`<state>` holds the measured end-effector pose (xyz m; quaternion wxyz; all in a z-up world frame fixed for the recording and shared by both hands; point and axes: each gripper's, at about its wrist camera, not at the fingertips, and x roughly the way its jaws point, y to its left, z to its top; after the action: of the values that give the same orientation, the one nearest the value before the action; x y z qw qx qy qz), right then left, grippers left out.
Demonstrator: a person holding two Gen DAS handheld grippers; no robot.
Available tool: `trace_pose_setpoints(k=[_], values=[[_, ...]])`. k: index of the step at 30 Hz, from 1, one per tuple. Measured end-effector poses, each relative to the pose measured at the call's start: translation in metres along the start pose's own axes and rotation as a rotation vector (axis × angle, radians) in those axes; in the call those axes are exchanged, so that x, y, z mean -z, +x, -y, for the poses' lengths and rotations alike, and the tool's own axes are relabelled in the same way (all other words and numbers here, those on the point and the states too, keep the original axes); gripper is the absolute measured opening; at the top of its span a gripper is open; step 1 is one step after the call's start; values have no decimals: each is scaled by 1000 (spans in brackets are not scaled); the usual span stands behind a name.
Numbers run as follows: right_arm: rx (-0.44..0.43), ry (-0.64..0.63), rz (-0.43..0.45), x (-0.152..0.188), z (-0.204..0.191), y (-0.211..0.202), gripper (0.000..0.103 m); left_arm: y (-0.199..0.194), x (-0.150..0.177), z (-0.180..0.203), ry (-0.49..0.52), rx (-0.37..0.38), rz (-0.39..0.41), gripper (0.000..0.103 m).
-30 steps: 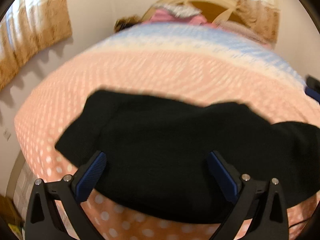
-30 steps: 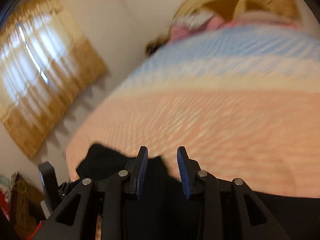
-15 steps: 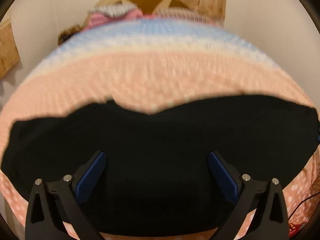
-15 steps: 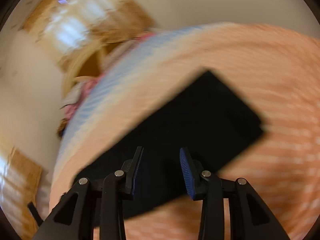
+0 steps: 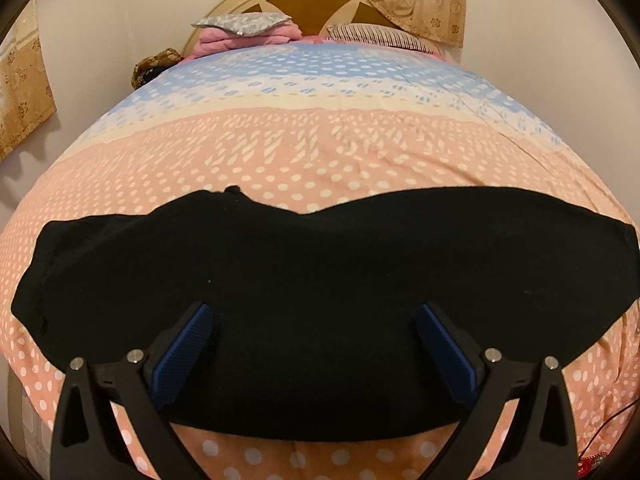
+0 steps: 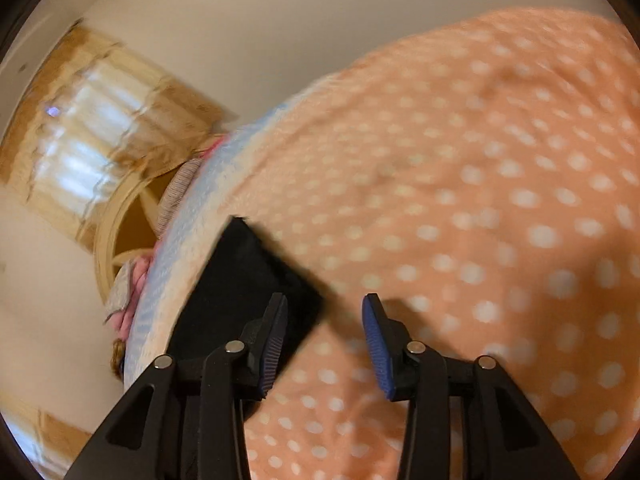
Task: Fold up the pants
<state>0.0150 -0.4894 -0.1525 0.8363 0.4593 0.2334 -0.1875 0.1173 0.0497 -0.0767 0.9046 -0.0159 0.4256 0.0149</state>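
Pants of black soft cloth (image 5: 312,304) lie as a long dark band across the lower half of the left view, on the bed's peach polka-dot cover (image 5: 280,168). Left tongs (image 5: 316,348) stand spread wide above them, grasping nothing. Right tongs (image 6: 324,340) are opening, only cover between the blue pads (image 6: 376,344); the pants' corner sits behind the left pad. Risk: pinching the cover along with the cloth, dragging the fold askew.
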Motion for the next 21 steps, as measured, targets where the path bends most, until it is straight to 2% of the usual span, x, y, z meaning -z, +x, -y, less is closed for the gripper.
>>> trace_pose_setpoints(k=[4,7,10,11,12,13,15,19,21], values=[[-46,-13,-93,-1,-16,32,49,0,-1,-2,-4,-6,1,103],[-15,-46,-48,1,-24,39,49,4,1,-4,-11,-8,-15,103],[-25,2,-11,1,-24,41,49,8,5,-4,-14,0,-28,103],[-17,-7,-4,1,-25,43,46,10,6,-3,-11,3,-35,103],[-3,-33,0,2,-28,41,37,12,8,-2,-7,5,-40,103],[5,-72,-10,3,-30,36,7,12,9,-2,-7,9,-40,103],[-5,-121,-48,2,-39,39,7,13,9,-4,-12,19,-38,103],[-1,-307,13,5,-84,18,7,10,7,-8,-17,31,-38,103],[-34,-472,42,17,-123,0,7,7,4,-11,-19,25,-28,103]])
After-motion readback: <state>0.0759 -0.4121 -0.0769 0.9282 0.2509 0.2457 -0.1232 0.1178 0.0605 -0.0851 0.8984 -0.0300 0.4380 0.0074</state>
